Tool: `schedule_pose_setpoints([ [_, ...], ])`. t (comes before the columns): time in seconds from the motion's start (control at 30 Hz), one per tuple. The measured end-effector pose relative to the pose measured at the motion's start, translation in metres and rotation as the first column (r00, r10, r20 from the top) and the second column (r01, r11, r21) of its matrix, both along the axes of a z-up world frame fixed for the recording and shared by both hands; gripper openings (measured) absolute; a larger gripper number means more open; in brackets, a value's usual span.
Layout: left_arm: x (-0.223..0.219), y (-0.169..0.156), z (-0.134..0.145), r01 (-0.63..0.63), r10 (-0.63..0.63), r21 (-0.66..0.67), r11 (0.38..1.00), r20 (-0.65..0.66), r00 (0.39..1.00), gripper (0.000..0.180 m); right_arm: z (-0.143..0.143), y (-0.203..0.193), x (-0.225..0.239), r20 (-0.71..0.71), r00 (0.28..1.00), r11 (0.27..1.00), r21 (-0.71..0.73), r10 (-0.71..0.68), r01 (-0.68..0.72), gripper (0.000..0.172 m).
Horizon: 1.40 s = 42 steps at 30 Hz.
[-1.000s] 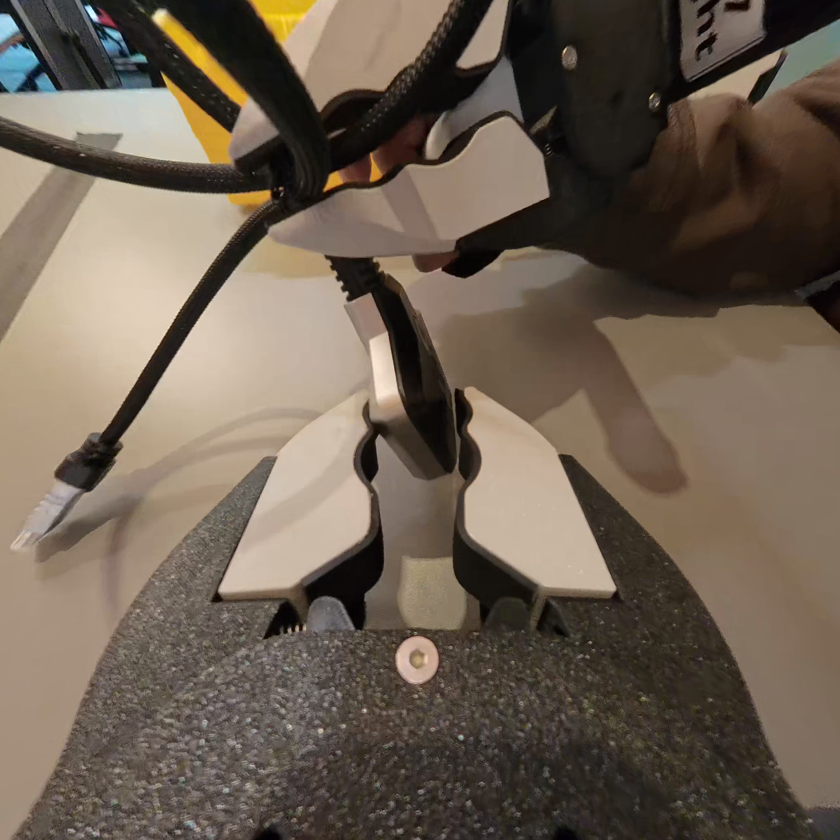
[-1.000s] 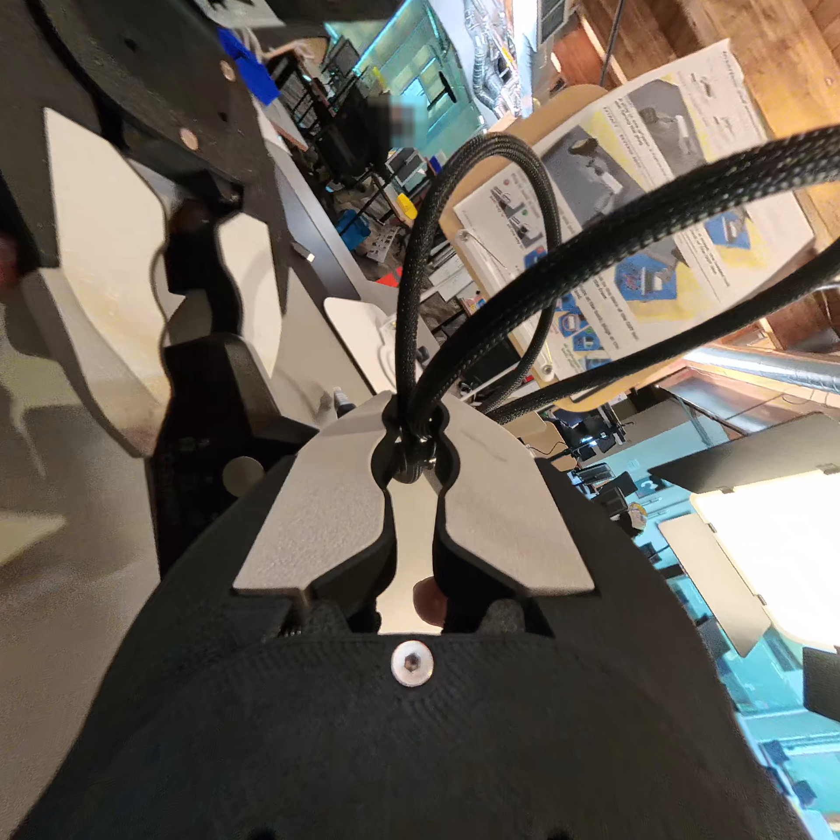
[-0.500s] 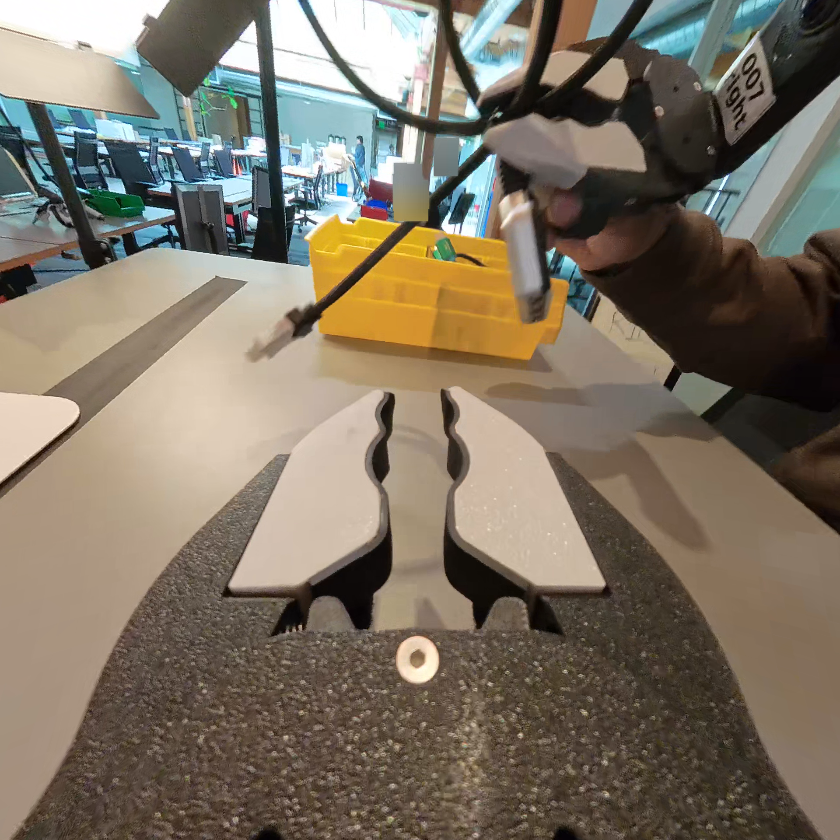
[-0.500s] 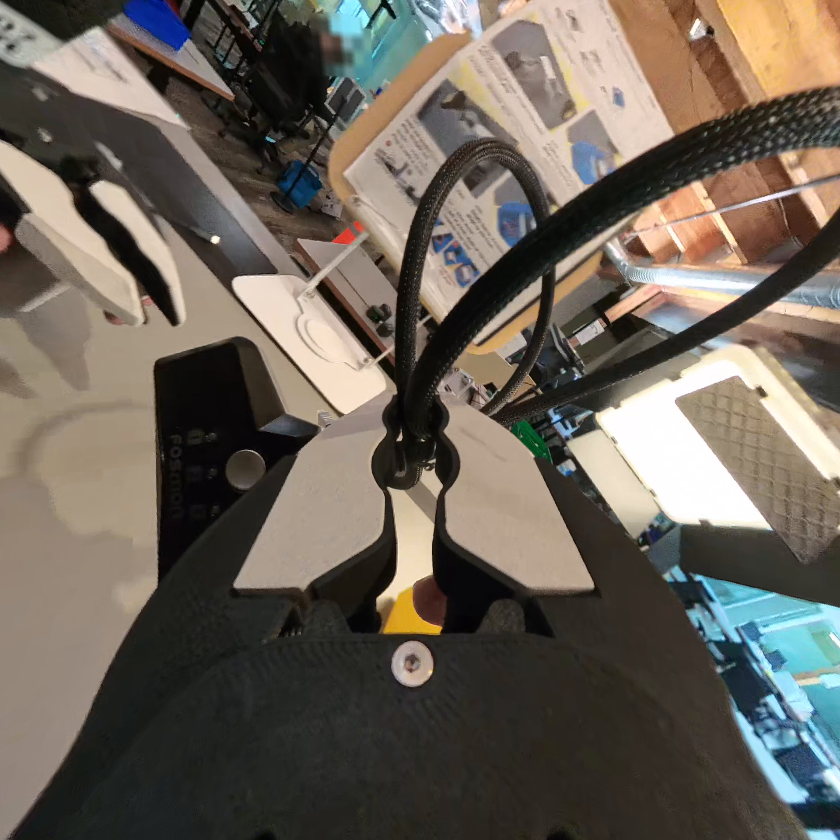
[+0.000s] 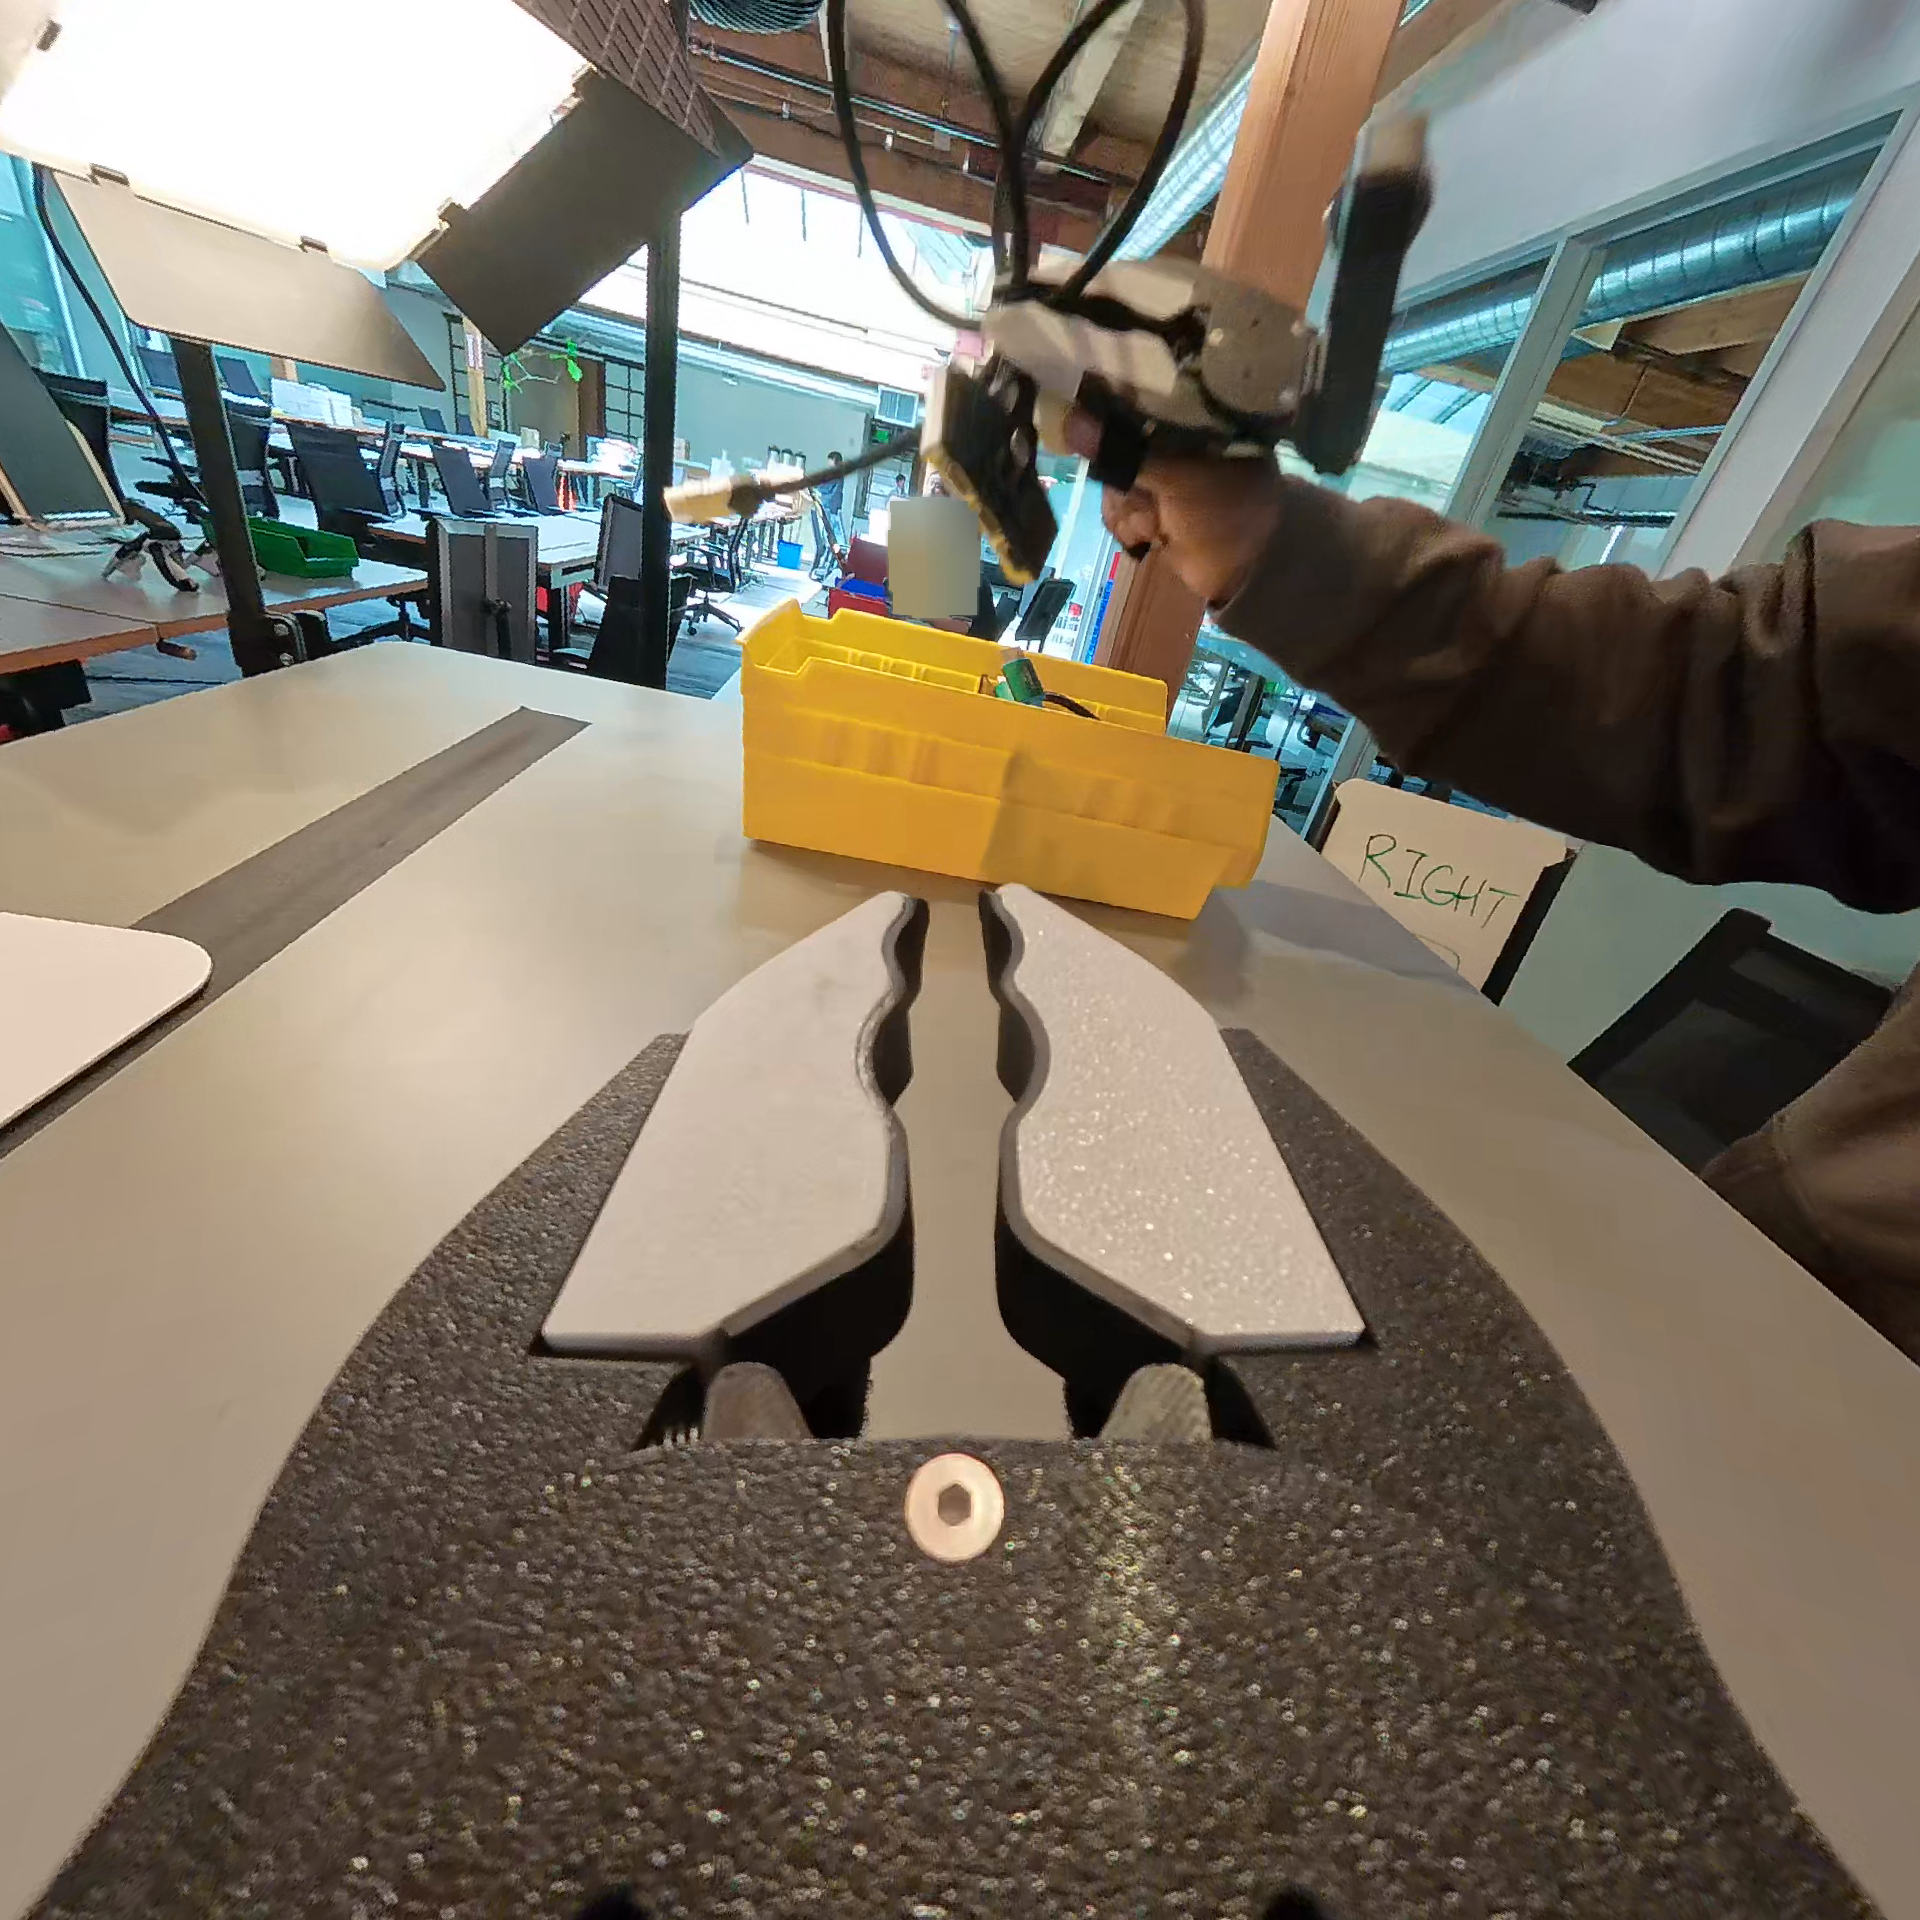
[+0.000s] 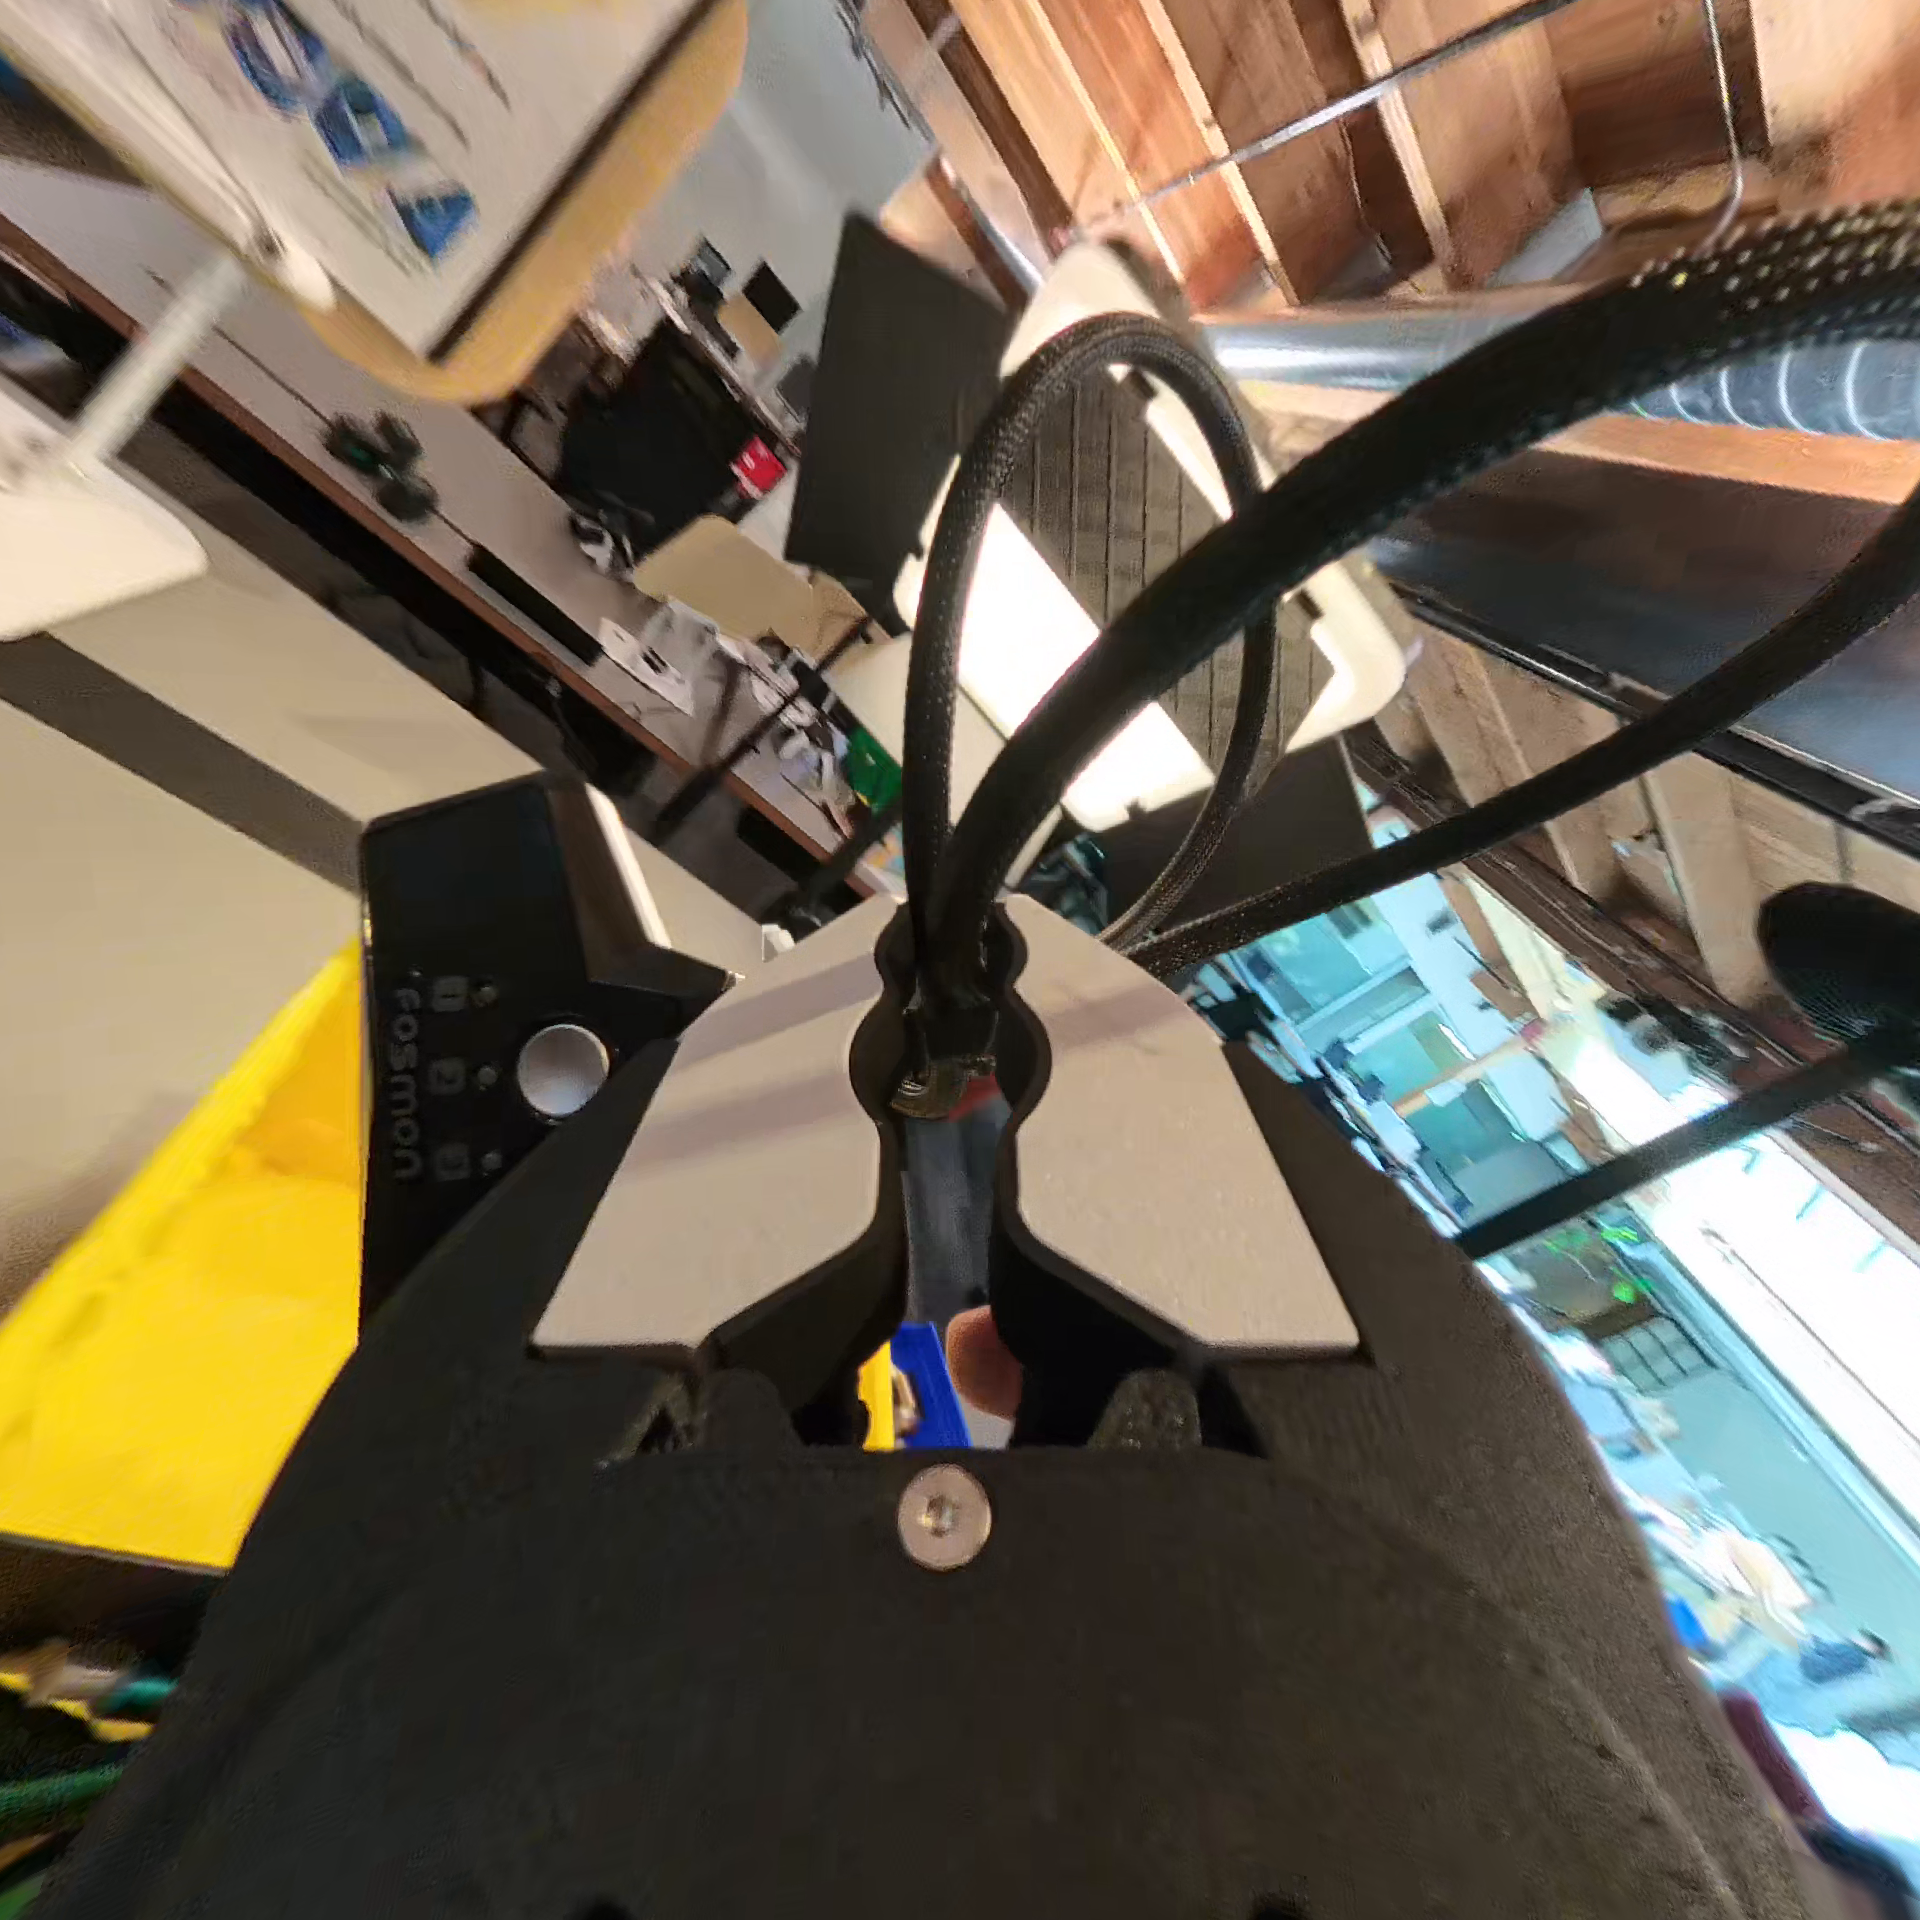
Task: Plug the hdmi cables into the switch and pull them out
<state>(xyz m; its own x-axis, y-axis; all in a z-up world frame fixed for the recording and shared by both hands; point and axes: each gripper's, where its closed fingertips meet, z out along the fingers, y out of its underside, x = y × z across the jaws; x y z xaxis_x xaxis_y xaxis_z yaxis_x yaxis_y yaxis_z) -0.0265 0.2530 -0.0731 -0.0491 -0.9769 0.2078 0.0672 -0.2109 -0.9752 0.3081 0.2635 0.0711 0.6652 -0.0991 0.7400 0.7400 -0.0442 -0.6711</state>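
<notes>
Grey table top (image 5: 436,935) fills the left wrist view, and the left gripper (image 5: 948,914) hovers over it with its two pale fingers (image 5: 790,1122) drawn near each other, a narrow slot of bare table showing between them and nothing in their grasp. Just beyond the fingertips a yellow bin (image 5: 997,800) stands on the table, near its far right edge, with a small green item poking from one compartment. Up and to the right, well clear of the left jaws, a hand (image 5: 1184,520) in a brown sleeve carries the right gripper (image 5: 1029,332) in the air above the bin; black cable (image 5: 1049,156) loops upward from it, a black box-shaped device (image 5: 987,468) hangs below it, and a cable end with a pale plug (image 5: 707,499) dangles to the left. A white pad (image 5: 73,997) lies at the left table edge, a dark stripe runs across the top, and a hand-lettered white sign (image 5: 1444,883) leans beyond the right edge; open table lies left of the bin. In the right wrist view the jaws are clenched on the bundled black braided cable (image 6: 945,997), both pads pressing it at the tips, loops arching up and right. The black device (image 6: 468,997), bearing a raised brand mark and a round button, sits just left of the fingers, with yellow bin (image 6: 187,1299) below.
</notes>
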Motion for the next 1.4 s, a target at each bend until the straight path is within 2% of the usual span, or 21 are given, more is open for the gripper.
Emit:
schedule_pose_setpoints([
  [0.17,0.0,0.0,0.001,-0.001,0.001,-0.002,1.0,0.007,1.0,0.01,-0.068,0.008,0.023,0.237,0.964,0.986,-0.086,-0.121,0.145,0.013],
  [0.23,0.0,0.001,0.0,0.001,-0.001,-0.005,1.0,0.006,1.0,0.01,-0.09,0.005,0.022,0.324,0.938,0.978,-0.124,-0.12,0.168,0.013],
  [0.33,0.0,0.001,0.0,0.001,-0.001,-0.011,1.0,0.008,1.0,0.009,-0.114,0.0,0.019,0.368,0.925,0.959,-0.214,-0.097,0.185,0.011],
  [0.4,0.0,0.002,0.001,0.002,-0.002,-0.016,1.0,0.01,1.0,0.009,-0.129,-0.003,0.019,0.353,0.933,0.931,-0.312,-0.074,0.192,0.011],
  [0.5,0.0,0.002,0.001,0.005,-0.005,-0.021,1.0,0.014,1.0,0.009,-0.156,-0.007,0.018,0.316,0.948,0.845,-0.5,-0.029,0.192,0.01],
  [0.57,0.0,0.002,0.001,0.004,-0.003,-0.022,1.0,0.018,1.0,0.009,-0.158,-0.009,0.016,0.297,0.955,0.806,-0.565,0.002,0.174,0.01],
  [0.73,-0.001,0.002,0.002,0.01,-0.009,-0.036,0.999,0.029,1.0,0.009,-0.161,-0.012,0.016,0.129,0.991,0.656,-0.751,0.032,0.076,0.013],
  [0.87,-0.001,0.002,0.002,0.009,-0.008,-0.035,0.999,0.032,0.999,0.009,-0.171,-0.013,0.021,-0.114,0.992,0.542,-0.838,-0.058,-0.064,0.013],
  [0.93,-0.001,0.002,0.003,0.009,-0.007,-0.037,0.999,0.033,0.999,0.009,-0.183,-0.015,0.021,-0.236,0.962,0.471,-0.87,-0.137,-0.147,0.013],
  [1.0,-0.001,0.002,0.003,0.009,-0.007,-0.037,0.999,0.033,0.999,0.009,-0.197,-0.014,0.022,-0.298,0.933,0.417,-0.888,-0.202,-0.194,0.013],
  [1.13,-0.002,0.003,0.003,0.006,-0.005,-0.038,0.999,0.038,0.999,0.009,-0.216,-0.011,0.025,-0.235,0.929,0.327,-0.935,-0.286,-0.136,0.013],
  [1.27,-0.003,0.004,0.004,0.004,-0.002,-0.043,0.999,0.045,0.999,0.009,-0.24,-0.019,0.028,-0.093,0.947,0.164,-0.985,-0.307,-0.043,0.011],
  [1.33,-0.004,0.004,0.004,0.003,-0.001,-0.044,0.999,0.049,0.999,0.009,-0.242,-0.02,0.028,-0.081,0.955,0.14,-0.989,-0.284,-0.043,0.015],
  [1.4,-0.004,0.004,0.005,0.0,0.002,-0.044,0.999,0.054,0.999,0.009,-0.235,-0.018,0.03,-0.074,0.956,0.159,-0.987,-0.284,-0.03,0.024],
])
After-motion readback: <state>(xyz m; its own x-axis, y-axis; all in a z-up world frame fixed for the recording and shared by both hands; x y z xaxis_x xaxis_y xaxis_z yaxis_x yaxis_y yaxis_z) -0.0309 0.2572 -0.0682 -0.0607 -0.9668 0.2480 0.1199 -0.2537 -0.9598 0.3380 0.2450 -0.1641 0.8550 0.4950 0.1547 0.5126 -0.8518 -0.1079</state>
